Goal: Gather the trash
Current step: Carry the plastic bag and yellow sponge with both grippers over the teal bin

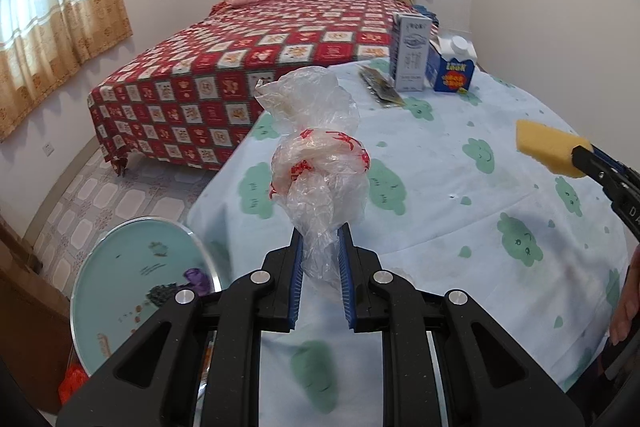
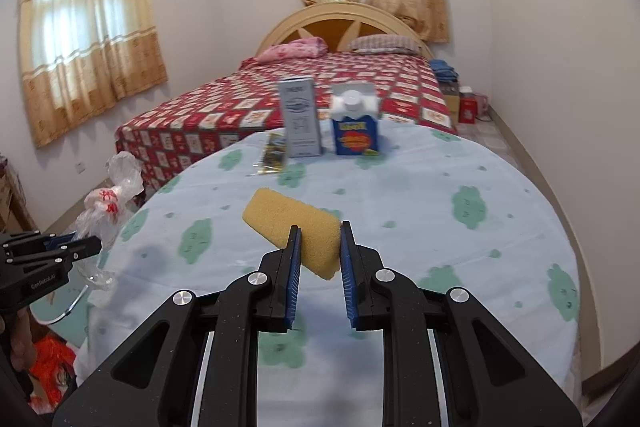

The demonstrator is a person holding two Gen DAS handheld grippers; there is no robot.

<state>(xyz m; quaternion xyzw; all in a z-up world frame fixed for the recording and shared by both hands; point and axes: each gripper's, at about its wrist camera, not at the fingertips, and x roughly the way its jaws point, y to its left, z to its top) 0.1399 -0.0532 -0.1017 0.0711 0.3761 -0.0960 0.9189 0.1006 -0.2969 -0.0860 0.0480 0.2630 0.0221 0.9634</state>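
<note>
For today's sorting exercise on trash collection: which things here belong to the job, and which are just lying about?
Job:
plastic bag, in left gripper
sponge, in right gripper
grey carton
blue carton
wrapper

Lying about:
bed
pillows
curtains
glass side table

A: Can you read the grey carton (image 2: 301, 123) or the blue carton (image 2: 356, 131), centre frame?
B: No, the print is blurred. The right tongs (image 1: 582, 163) are cut off at the right edge.
</note>
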